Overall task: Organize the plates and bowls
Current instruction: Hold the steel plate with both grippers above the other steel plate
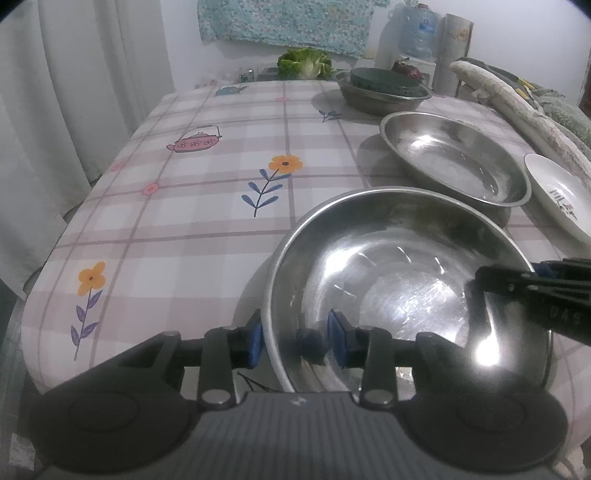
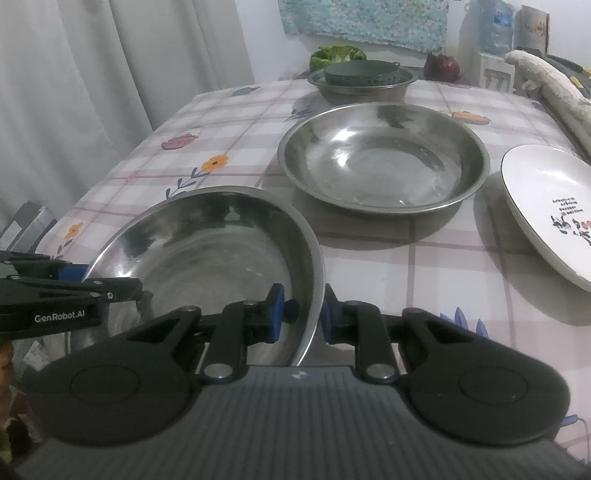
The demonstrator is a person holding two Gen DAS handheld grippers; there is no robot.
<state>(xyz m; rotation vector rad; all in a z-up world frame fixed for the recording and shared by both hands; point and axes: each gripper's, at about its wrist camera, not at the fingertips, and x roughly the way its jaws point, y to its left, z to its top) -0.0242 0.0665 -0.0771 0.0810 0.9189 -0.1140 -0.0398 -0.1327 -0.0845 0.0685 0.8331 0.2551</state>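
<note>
left wrist view has your left gripper straddling the near rim of the big steel bowl, one blue pad outside the wall and one inside with a visible gap around the rim, so it's not clamped, just sitting around it. right wrist view shows your right gripper pinched tight on the opposite edge of that same bowl, pads pressing the wall from both sides. the bowl sits at the near end of the table, on a plaid tablecloth printed with orange flowers and a pink teapot. behind it is a second steel bowl, close but not touching, and further back a third steel basin with a dark green dish sitting inside it. a white plate with some writing and a small drawing lies off to the right, near the second bowl. room-wise you've got pale curtains along the left, a teal patterned cloth hanging on the back wall, some leafy greens at the far table edge, a water jug in the corner, and a rolled-up woven mat along the right side.
</note>
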